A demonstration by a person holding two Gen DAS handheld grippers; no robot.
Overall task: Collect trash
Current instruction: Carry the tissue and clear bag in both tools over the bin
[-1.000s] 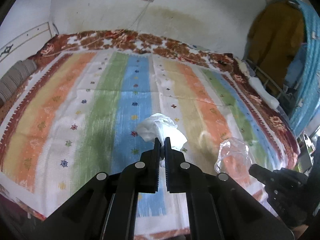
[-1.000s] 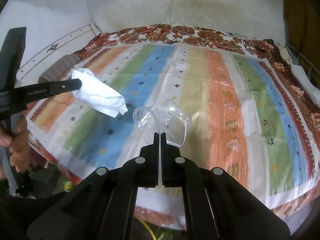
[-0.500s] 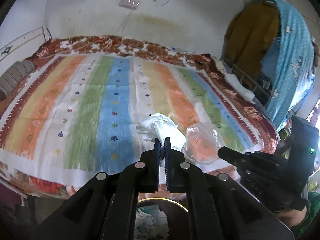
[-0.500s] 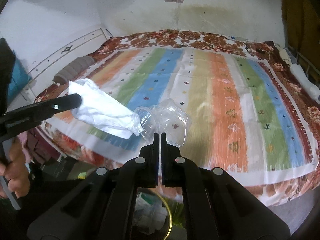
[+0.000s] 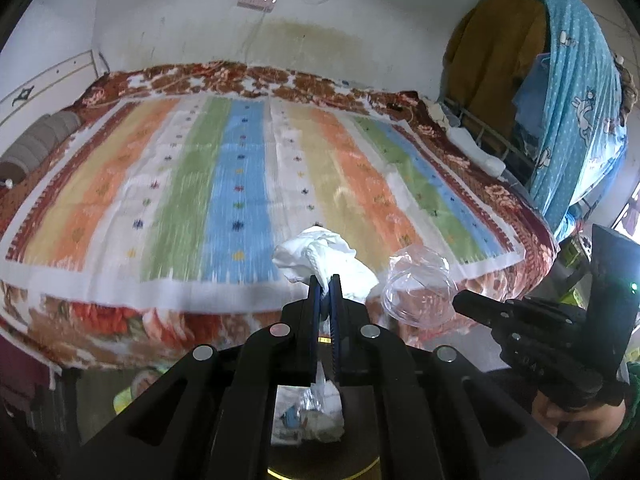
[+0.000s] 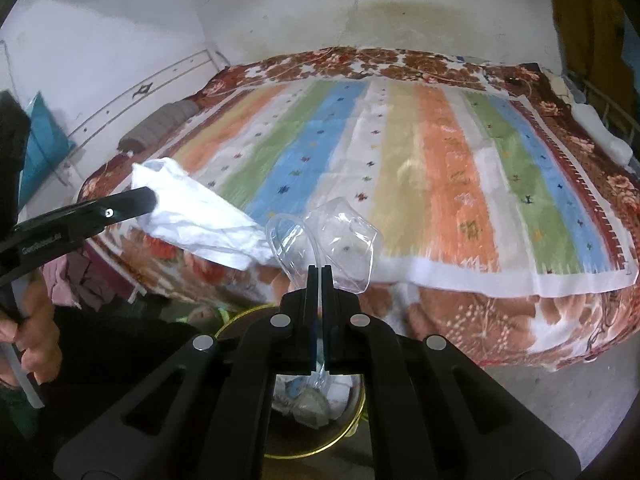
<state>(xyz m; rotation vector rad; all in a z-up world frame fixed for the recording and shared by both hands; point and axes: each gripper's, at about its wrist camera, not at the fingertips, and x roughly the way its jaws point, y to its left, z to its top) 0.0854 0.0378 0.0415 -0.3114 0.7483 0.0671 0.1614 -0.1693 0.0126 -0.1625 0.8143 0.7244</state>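
Striped bedspread [image 5: 248, 184], woven, in orange, green, blue and cream bands with small motifs, laid over a red floral blanket [image 6: 500, 320] that drops at the near bed edge; open floor lies below and to the right of that edge. Round bin [image 6: 352, 420], gold-rimmed, stands just off the bed's edge beneath both grippers and holds paper and plastic scraps. Left gripper [image 5: 325, 280]: jaws closed tight on a crumpled white tissue [image 5: 320, 256], soft and creased, held above the bin. Right gripper [image 6: 319, 270]: jaws pinched on the rim of a clear plastic cup [image 6: 340, 236], thin and dented, tilted sideways, its mouth touching the tissue.
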